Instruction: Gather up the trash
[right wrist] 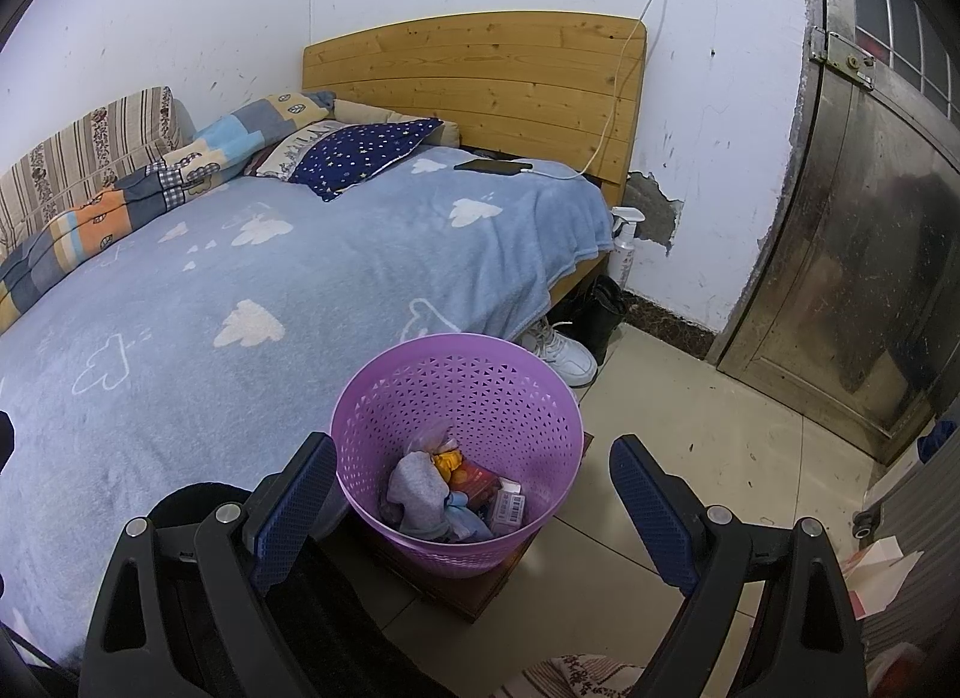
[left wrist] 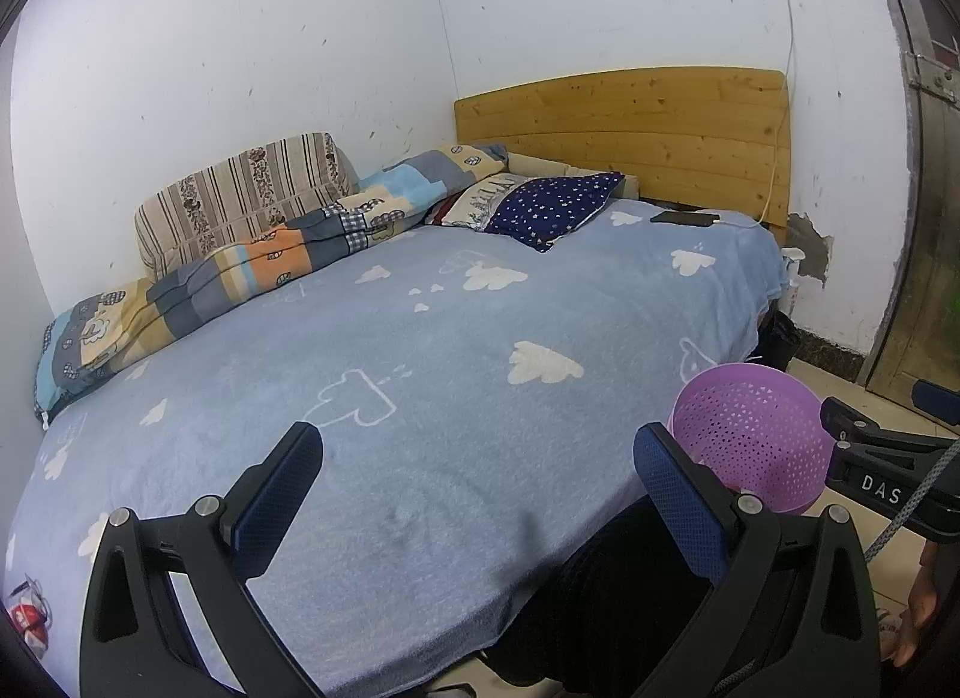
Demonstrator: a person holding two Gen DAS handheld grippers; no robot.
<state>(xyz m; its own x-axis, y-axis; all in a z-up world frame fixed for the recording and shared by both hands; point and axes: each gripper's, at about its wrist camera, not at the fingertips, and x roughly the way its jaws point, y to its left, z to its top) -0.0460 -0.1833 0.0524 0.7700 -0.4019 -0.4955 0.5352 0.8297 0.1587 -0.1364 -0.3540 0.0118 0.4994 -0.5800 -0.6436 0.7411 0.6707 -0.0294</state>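
Both grippers spread wide, holding nothing. Left gripper [left wrist: 480, 494] hangs over foot edge of bed [left wrist: 420, 338]; right gripper [right wrist: 474, 494] over purple bin [right wrist: 459, 398] on tiled floor [right wrist: 690, 446] beside bed's right edge. Bin stands on dark low block, holds trash [right wrist: 450, 488]: grey cloth, orange wrapper, small boxes, partly hidden by rim. Blue cloud blanket, quilt [left wrist: 240, 260] along wall edge, pillow [left wrist: 552, 206], phone [left wrist: 684, 217] near headboard [left wrist: 630, 134]. Red-white item [left wrist: 27, 617] at bed's left corner, cut off, unclear. Metal door [right wrist: 870, 218] at right.
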